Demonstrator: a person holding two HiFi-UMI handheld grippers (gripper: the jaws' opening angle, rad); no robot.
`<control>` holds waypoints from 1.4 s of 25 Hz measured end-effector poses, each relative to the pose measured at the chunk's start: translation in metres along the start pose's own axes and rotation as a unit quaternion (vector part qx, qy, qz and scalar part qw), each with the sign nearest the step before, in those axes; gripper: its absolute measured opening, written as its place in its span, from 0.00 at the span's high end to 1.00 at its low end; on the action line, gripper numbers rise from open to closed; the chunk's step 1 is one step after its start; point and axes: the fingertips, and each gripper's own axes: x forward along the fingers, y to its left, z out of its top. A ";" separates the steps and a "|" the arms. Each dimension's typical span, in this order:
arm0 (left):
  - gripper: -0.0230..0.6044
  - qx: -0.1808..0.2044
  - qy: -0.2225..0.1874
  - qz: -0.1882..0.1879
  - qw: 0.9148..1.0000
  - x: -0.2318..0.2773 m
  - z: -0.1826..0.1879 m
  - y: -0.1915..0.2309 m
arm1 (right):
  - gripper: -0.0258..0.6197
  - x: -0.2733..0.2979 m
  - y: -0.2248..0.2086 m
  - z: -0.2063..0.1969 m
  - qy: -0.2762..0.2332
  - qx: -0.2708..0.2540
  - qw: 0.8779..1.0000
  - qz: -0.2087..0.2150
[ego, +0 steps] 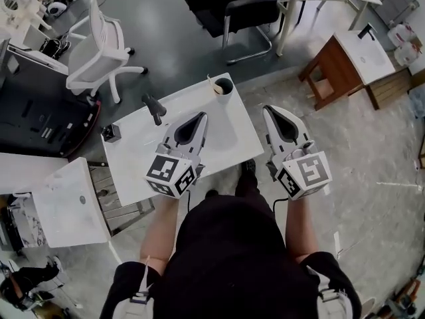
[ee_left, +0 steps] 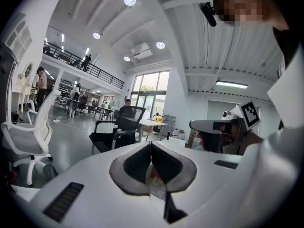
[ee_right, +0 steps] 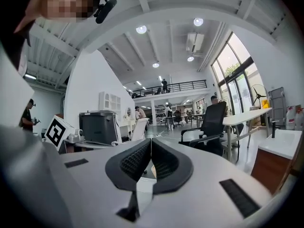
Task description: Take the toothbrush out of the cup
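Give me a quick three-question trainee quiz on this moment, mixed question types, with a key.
1. True or false: the toothbrush is in the cup.
2. Which gripper is over the white table? A: left gripper. B: right gripper.
3. Fill in: both grippers' jaws are ___, with nothing between them.
Key: 1 true; 2 A; 3 shut.

A big open office-workshop hall: mezzanine [ee_left: 90, 69], swivel chair [ego: 99, 48], white worktable [ego: 226, 135].

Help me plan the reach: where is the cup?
In the head view, the cup stands on the white table's far right corner, holding the toothbrush.
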 end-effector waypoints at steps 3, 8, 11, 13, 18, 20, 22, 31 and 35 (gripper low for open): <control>0.94 0.002 -0.004 0.030 1.000 0.018 0.009 0.008 | 0.91 0.021 -0.018 0.008 0.003 -0.002 0.999 0.032; 0.94 -0.006 0.005 0.079 0.997 0.042 0.005 0.017 | 0.91 0.050 -0.042 0.008 0.016 0.000 0.997 0.082; 0.94 -0.021 0.011 0.113 0.993 0.053 -0.006 0.024 | 0.91 0.068 -0.052 0.002 0.030 0.002 0.993 0.117; 0.94 -0.032 0.013 0.132 0.991 0.061 -0.014 0.027 | 0.91 0.077 -0.057 -0.005 0.039 0.000 0.989 0.141; 0.94 -0.061 0.026 0.173 0.983 0.080 -0.037 0.033 | 0.91 0.092 -0.070 -0.025 0.075 0.011 0.980 0.184; 0.94 -0.071 0.035 0.184 0.980 0.087 -0.047 0.036 | 0.91 0.096 -0.076 -0.032 0.086 0.016 0.977 0.194; 0.93 -0.081 0.045 0.194 0.977 0.093 -0.057 0.038 | 0.91 0.099 -0.081 -0.039 0.093 0.017 0.974 0.206; 0.83 -0.111 0.077 0.227 0.964 0.112 -0.094 0.057 | 0.91 0.104 -0.101 -0.068 0.122 0.035 0.966 0.224; 0.81 -0.122 0.086 0.238 0.960 0.118 -0.109 0.072 | 0.91 0.108 -0.109 -0.078 0.135 0.042 0.965 0.220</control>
